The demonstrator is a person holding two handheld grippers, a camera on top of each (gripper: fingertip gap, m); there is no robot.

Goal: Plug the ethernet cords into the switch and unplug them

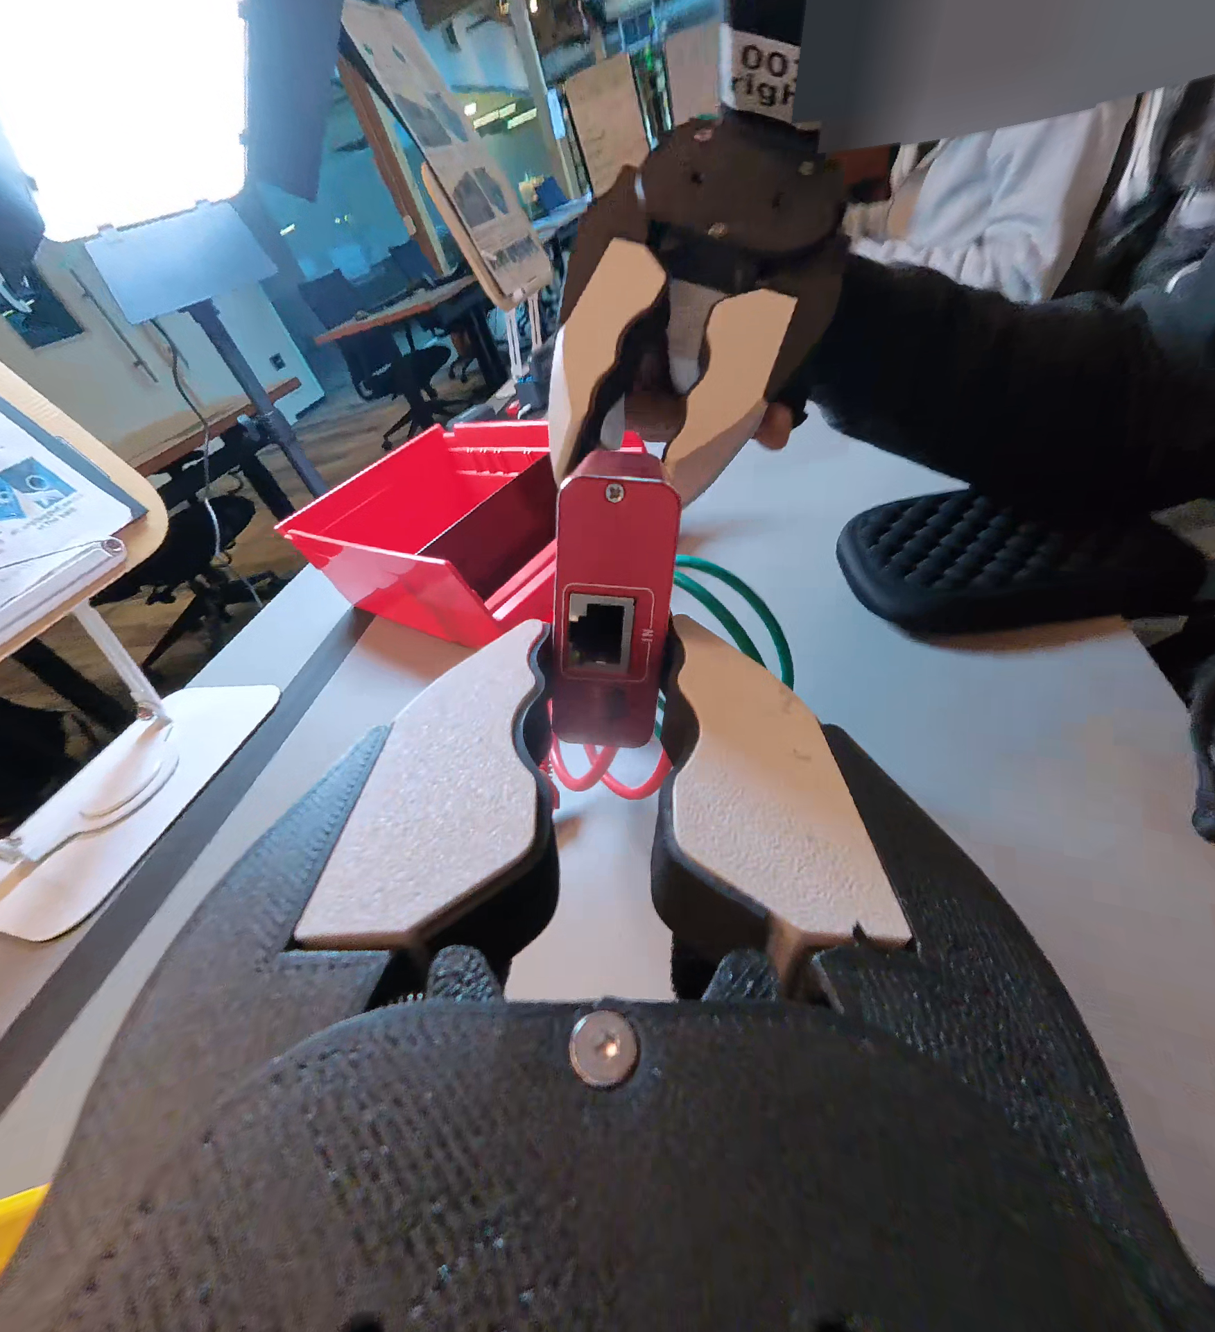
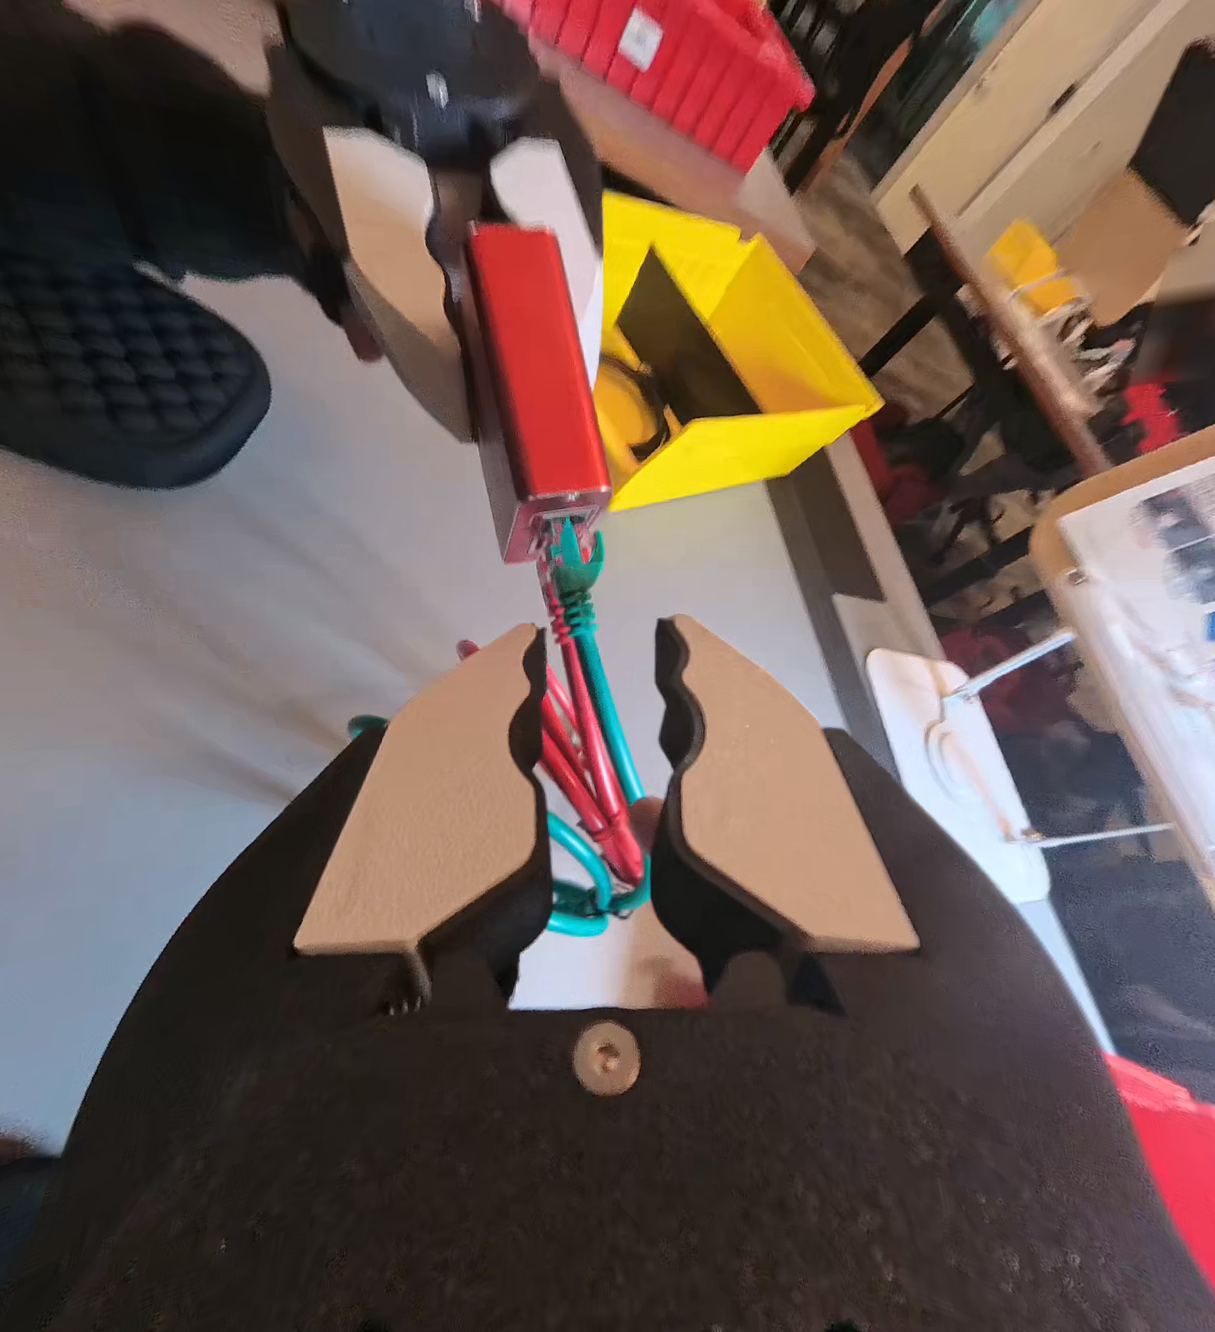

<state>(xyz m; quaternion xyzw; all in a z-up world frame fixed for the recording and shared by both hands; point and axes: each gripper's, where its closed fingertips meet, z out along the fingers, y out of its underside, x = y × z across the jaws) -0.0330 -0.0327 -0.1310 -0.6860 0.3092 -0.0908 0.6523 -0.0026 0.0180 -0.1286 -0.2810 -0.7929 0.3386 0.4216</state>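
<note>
My left claw (image 1: 608,674) squeezes the red switch (image 1: 615,605) in the middle of the frame, above the tabletop (image 1: 950,793). My right claw (image 2: 601,649) is open. A red cord (image 2: 576,692) and a green cord (image 2: 608,699) hang from the switch between its fingers.

The left gripper (image 1: 604,649) is clamped on the red switch (image 1: 615,605) — its near end. The right gripper (image 2: 601,641) faces it, fingers parted around the cords (image 2: 590,721), not squeezing them.
</note>
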